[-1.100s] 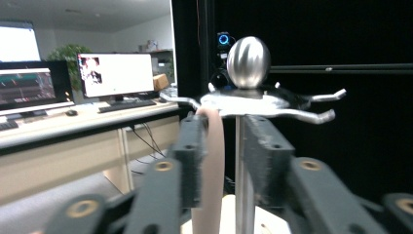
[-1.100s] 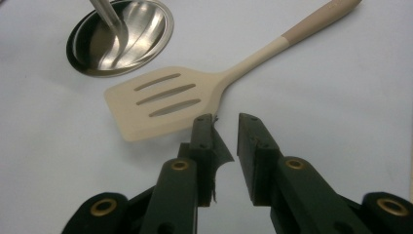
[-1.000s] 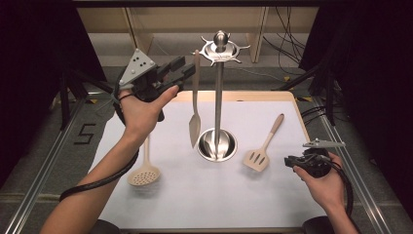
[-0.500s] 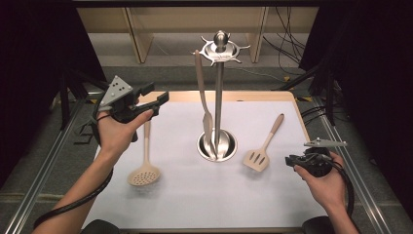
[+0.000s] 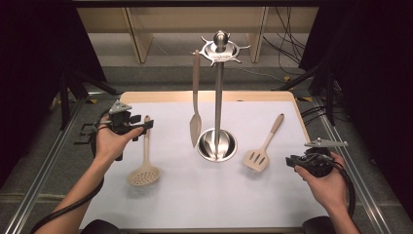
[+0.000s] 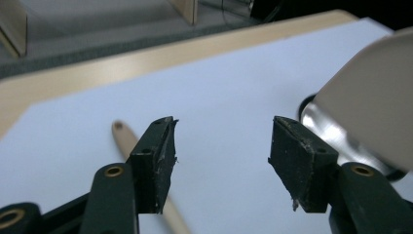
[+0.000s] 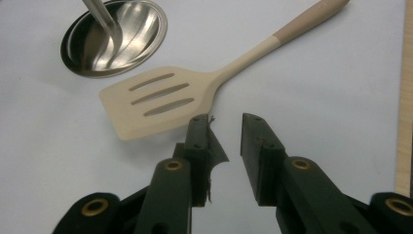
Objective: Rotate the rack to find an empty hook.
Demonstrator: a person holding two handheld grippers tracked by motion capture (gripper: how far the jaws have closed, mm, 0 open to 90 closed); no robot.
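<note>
Left gripper (image 5: 146,123) hangs empty, jaws wide, over the skimmer (image 5: 144,165) — light, stiff, bit slick — I'd pinch mid-handle.

No readable text, label, brand, number or sign on anything in these views.

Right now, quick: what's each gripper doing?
Left gripper: open, empty, just opened, above the beige skimmer's handle.
Right gripper: open, empty, just widened.
</note>
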